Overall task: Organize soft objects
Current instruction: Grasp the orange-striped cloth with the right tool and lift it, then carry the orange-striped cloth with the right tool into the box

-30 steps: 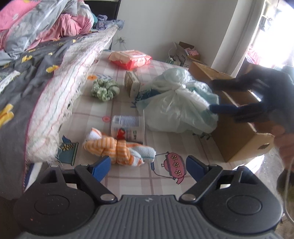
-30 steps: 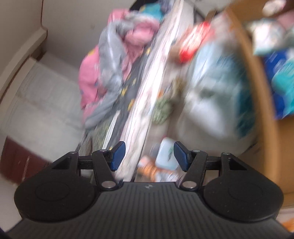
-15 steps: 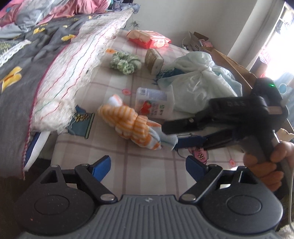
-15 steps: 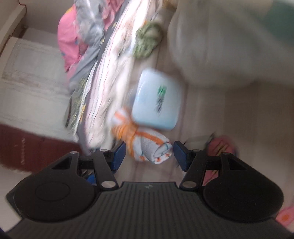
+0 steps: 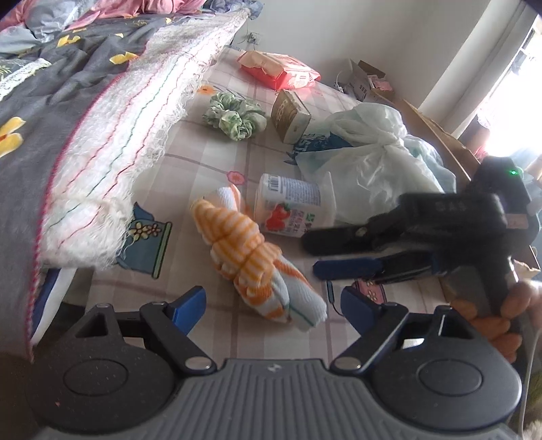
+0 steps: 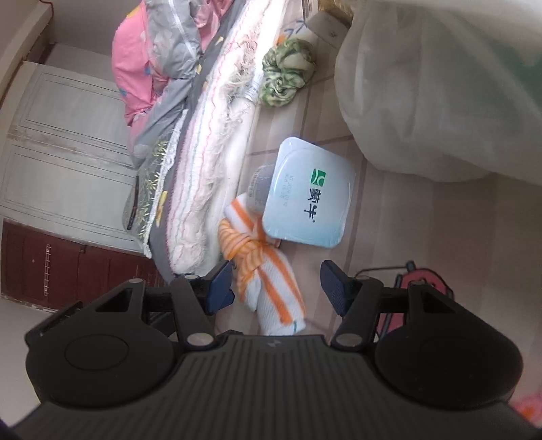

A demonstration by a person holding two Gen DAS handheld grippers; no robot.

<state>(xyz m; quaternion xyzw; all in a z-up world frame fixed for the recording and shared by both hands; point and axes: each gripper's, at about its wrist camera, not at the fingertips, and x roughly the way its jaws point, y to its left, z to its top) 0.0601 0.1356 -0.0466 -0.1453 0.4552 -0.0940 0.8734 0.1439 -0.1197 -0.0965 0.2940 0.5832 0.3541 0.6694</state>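
With jaws spread and unloaded, the right gripper (image 6: 276, 286) straddles the knotted orange-striped white cloth bundle (image 6: 267, 277) while the left gripper (image 5: 272, 303) hovers likewise spread; closing on it likely comes next.

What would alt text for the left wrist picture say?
An orange-and-white striped rolled towel lies on a checked cloth between the open left tool and the open right tool, neither touching it. Behind it sit a yogurt cup, a green scrunchie and a plastic bag.

White wall (image 5: 389, 30), bright window (image 5: 518, 111), pale wardrobe doors (image 6: 67, 135), brown cabinet (image 6: 67, 264).
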